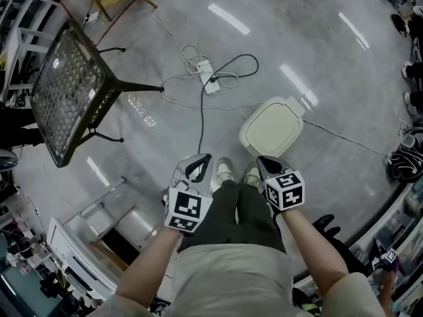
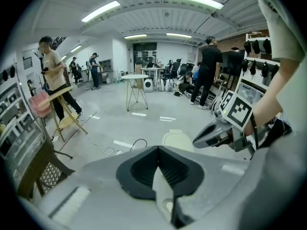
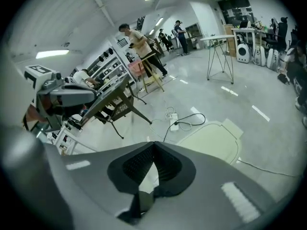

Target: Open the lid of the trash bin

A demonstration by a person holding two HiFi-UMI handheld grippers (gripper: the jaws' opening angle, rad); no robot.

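The trash bin (image 1: 271,125) stands on the grey floor just ahead of my feet, its cream lid down flat. It also shows as the pale bin lid (image 2: 177,139) in the left gripper view and the bin lid (image 3: 211,140) in the right gripper view. My left gripper (image 1: 205,158) hangs at knee height, left of the bin and short of it, jaws shut on nothing (image 2: 157,148). My right gripper (image 1: 260,159) is level with it, just in front of the bin's near edge, also shut and empty (image 3: 153,144).
A dark mesh-topped metal table (image 1: 69,91) stands to the left. A white power strip (image 1: 208,76) with looping cables lies beyond the bin, and one cable runs right from the bin. My shoes (image 1: 225,172) are between the grippers. Bags and clutter line the right edge.
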